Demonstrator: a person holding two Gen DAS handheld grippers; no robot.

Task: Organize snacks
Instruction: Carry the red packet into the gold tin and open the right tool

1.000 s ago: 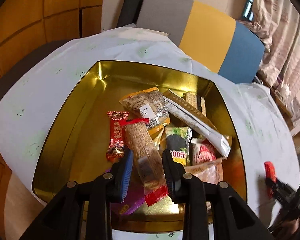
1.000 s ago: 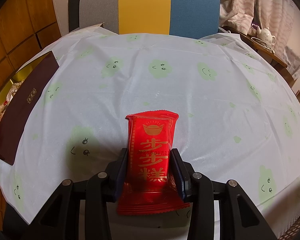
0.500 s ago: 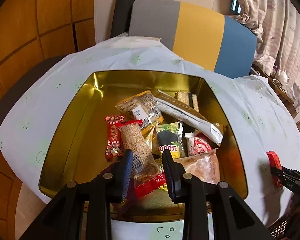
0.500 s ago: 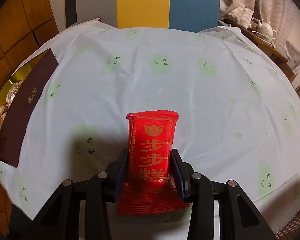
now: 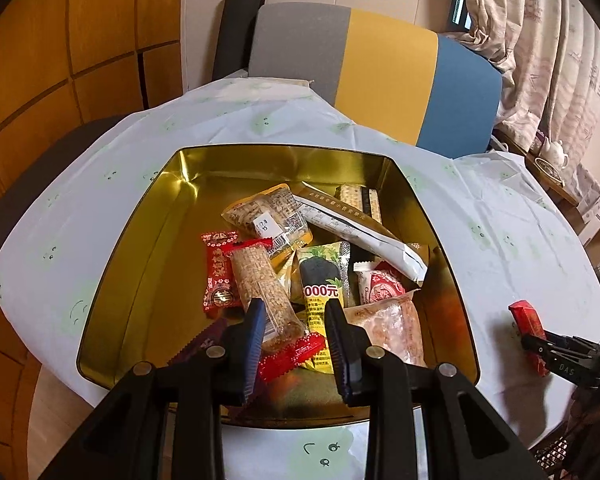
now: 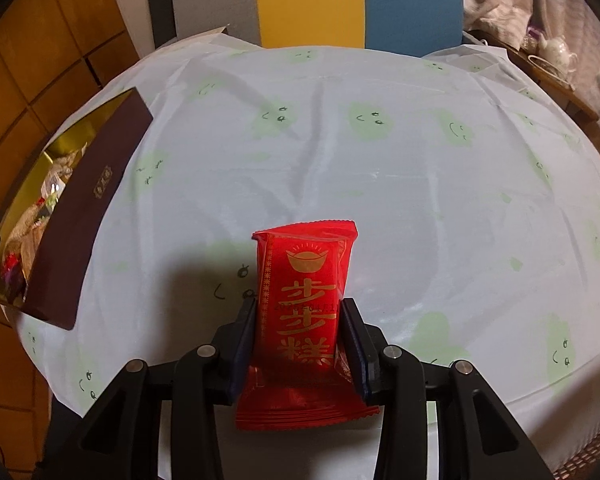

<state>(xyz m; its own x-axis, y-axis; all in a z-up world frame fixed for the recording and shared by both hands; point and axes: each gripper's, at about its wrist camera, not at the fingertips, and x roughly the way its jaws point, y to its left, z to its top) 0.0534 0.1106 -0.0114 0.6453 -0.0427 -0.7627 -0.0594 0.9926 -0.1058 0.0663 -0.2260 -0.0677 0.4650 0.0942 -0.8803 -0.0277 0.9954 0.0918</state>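
A gold tin (image 5: 140, 240) on the table holds several wrapped snacks. Among them a grain bar (image 5: 256, 280) with red ends lies beside a red packet (image 5: 218, 276). My left gripper (image 5: 296, 316) hovers over the tin's near side, open. Its fingers stand apart above the bar's lower end with nothing gripped. My right gripper (image 6: 300, 308) is shut on a red snack packet (image 6: 304, 272) with gold characters, held upright over the tablecloth. In the left wrist view that packet (image 5: 526, 316) and the right gripper (image 5: 540, 340) sit right of the tin.
A white tablecloth (image 6: 380, 160) with green faces covers the round table. The tin's maroon outer wall (image 6: 88, 216) shows at the left of the right wrist view. A grey, yellow and blue chair back (image 5: 380, 80) stands behind. A teapot (image 5: 554, 152) sits on a side table.
My left gripper has drawn back and up from the tin, which now looks smaller, and the grain bar stays lying inside. The right gripper and its packet have hardly moved.
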